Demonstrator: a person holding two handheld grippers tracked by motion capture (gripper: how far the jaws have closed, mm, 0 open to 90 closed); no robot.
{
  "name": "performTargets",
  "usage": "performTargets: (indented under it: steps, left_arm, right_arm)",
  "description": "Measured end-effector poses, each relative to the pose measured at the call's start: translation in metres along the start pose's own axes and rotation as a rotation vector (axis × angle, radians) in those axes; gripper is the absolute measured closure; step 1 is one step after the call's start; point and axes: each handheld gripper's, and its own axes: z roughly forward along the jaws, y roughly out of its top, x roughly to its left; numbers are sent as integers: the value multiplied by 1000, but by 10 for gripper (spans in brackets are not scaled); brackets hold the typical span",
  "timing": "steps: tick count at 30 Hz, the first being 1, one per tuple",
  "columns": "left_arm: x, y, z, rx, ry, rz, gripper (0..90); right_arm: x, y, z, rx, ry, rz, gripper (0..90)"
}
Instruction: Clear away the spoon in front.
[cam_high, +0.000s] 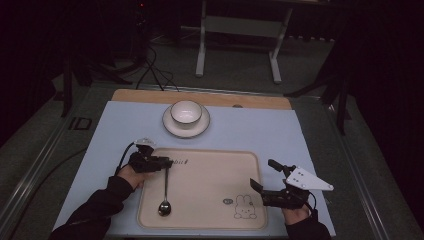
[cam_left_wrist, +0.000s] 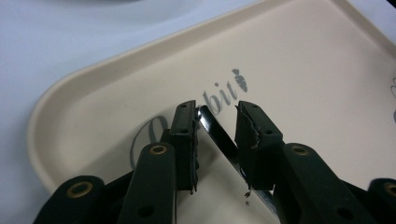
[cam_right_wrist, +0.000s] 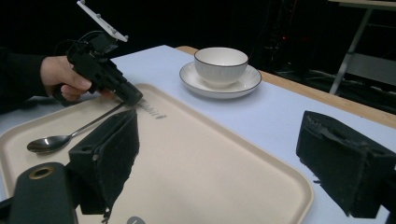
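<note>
The left gripper (cam_left_wrist: 215, 122) stands narrowly parted around the spoon (cam_high: 165, 192) handle, whose end it hides. The right gripper (cam_right_wrist: 219, 154) gapes wide, empty, above the tray (cam_high: 210, 200).

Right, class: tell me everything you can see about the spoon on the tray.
The spoon looks like polished metal, with a small oval bowl and a long slim handle. It lies flat on the cream tray, near the tray's left side, bowl towards the person and handle pointing away towards the printed lettering. The handle's tip sits between the jaws of the left gripper; one edge lies against one pad while a gap shows at the other, so it seems loosely bracketed rather than clamped. Nothing else touches it.
</note>
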Motion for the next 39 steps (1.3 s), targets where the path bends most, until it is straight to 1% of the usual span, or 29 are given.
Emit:
performTargets:
  steps: [1,3,4,9,10,12,13,14,16,17,19,20,21,22,23,24,26,27,28,29,30,31,34,36,37,39]
  left_arm:
    - [0,0,0,1,3,6,676]
    - [-1,1,0,-5,-1,5,677]
    - [-1,2,0,-4,8,14,676]
    - [-3,4,-4,-20,21,16,676]
    - [-3,4,-5,-23,16,18,675]
    - [-5,7,-7,-22,22,22,644]
    - [-6,8,-8,-24,18,27,642]
    - [-8,8,-9,-24,17,35,620]
    - [-12,11,-11,-13,13,56,605]
    - [-14,12,-12,-17,7,65,591]
    - [-17,13,-14,-20,1,65,575]
    - [-19,14,-15,-26,-5,63,550]
    - [-19,14,-15,-26,-5,63,546]
    - [-22,15,-17,-30,-15,61,546]
    - [-24,16,-18,-33,-18,66,478]
    - [-26,16,-19,-32,-29,69,462]
    - [-30,18,-22,-41,-44,67,367]
    - [-31,18,-24,-52,-83,69,346]
    - [-32,18,-26,-55,-107,78,292]
    - [-33,19,-28,-64,-112,84,215]
    - [-35,19,-30,-73,-103,89,172]
    - [-35,20,-32,-76,-101,92,169]
    - [-39,21,-36,-91,-90,107,109]
    - [-41,22,-38,-80,-97,122,16]
    - [-42,22,-39,-84,-101,125,8]
    - [-45,21,-42,-99,-86,137,8]
  right_arm:
    - [0,0,0,0,-1,0,131]
    - [0,0,0,0,-1,4,131]
    - [0,0,-1,0,-2,4,131]
    - [0,0,-1,-2,-2,4,131]
    - [0,0,-1,-2,-1,4,130]
    - [0,0,-1,-3,-2,3,131]
    - [-1,0,-1,-3,-2,3,130]
    - [-1,0,-1,-2,-3,3,131]
    - [-1,0,-1,-1,-3,2,131]
    - [-1,0,-1,-1,-3,2,131]
    - [-1,0,-1,-2,-4,3,131]
    - [-1,0,-1,-1,-4,4,131]
    - [-1,0,-1,-1,-4,4,131]
    - [-1,0,-1,-2,-4,4,131]
    - [-1,0,-1,-2,-4,5,130]
    - [-1,0,-1,-2,-4,5,130]
    - [-1,0,-1,-2,-5,5,130]
    - [-1,0,-1,-1,-5,4,130]
    - [-1,0,0,-1,-6,4,130]
    - [-1,0,0,-1,-5,4,131]
    - [-1,0,0,0,-5,5,130]
    - [-1,0,0,1,-5,4,130]
    - [-1,0,0,-1,-6,4,130]
    - [-1,0,0,0,-7,4,130]
    - [-1,-1,-1,-1,-7,4,130]
    - [-1,-1,0,1,-7,5,130]
